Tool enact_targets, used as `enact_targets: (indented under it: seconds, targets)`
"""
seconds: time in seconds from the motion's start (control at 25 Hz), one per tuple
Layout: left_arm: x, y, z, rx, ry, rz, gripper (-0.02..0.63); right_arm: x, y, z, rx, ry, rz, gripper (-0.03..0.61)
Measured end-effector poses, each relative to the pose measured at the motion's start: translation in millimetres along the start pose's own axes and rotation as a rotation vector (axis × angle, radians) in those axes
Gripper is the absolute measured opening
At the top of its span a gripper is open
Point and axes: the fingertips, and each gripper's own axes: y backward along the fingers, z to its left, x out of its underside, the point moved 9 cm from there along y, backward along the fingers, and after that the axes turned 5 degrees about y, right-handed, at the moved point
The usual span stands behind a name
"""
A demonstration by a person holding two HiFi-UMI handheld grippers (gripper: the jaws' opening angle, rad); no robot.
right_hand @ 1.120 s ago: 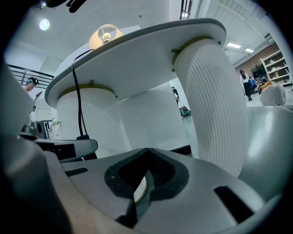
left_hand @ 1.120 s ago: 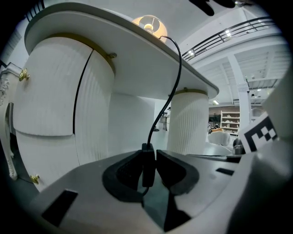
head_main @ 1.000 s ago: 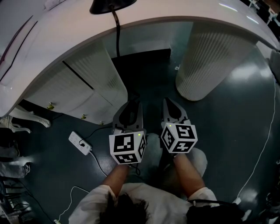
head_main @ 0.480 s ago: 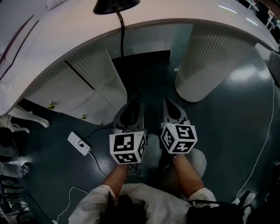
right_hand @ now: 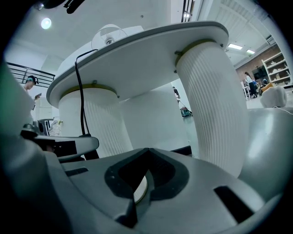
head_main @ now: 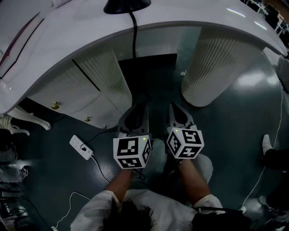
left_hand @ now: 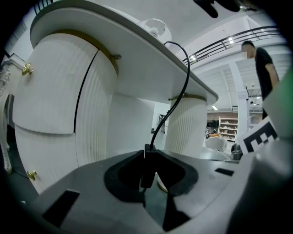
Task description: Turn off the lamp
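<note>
The lamp shows in the head view only as a black round lamp base (head_main: pixel 127 4), standing on the glossy white curved desk (head_main: pixel 67 40) set back from its near edge. The shade and any light from it cannot be made out there. From the base a thin black lamp cord (head_main: pixel 134 38) runs over the near edge of the desk. It hangs down in the gap between the white ribbed pedestal with brass-knobbed drawers (head_main: pixel 86 85) and the plain white ribbed pedestal (head_main: pixel 216 63).

The left gripper (head_main: pixel 140 103) is held low in front of that gap, below the desk edge. Its own view shows the cord (left_hand: pixel 179 91) coming down from the desk rim to a black oblong inline switch (left_hand: pixel 147 167). The switch sits upright right at the tips of the left gripper (left_hand: pixel 146 153), which are closing and already pinch it from both sides.

The right gripper (head_main: pixel 174 106) is just beside the left one, clear of the cord. In its own view the right gripper (right_hand: pixel 146 150) has its jaws together at the tips with nothing between them.

A white power strip (head_main: pixel 81 147) lies on the dark green floor (head_main: pixel 244 117), near the left gripper on its left side.
</note>
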Motion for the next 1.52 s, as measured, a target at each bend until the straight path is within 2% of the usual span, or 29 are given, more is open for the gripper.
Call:
enact_targets:
  seconds: [0.36, 0.64, 0.88, 1.04, 1.32, 1.52]
  targets:
    - [2, 2, -1, 0.013, 0.012, 0.010, 0.082, 1, 2, -1, 0.001, 0.011, 0.001, -0.002]
    - [1, 1, -10, 0.021, -0.031, 0.021, 0.084, -1, 5, -3, -0.010, 0.004, -0.003, -0.002]
    - [-5, 8, -11, 0.049, -0.029, -0.002, 0.084, 4, 0, 1, -0.031, -0.007, 0.013, -0.002]
    - [-9, 13, -9, 0.039, -0.035, -0.021, 0.084, 6, -4, 2, -0.040, -0.006, 0.025, -0.002]
    - [-18, 32, 1, 0.028, 0.014, -0.089, 0.084, 7, -10, 7, -0.046, 0.000, 0.034, -0.002]
    - [-11, 39, 16, -0.020, 0.028, -0.074, 0.083, 11, -15, 13, -0.047, 0.003, 0.043, -0.002]
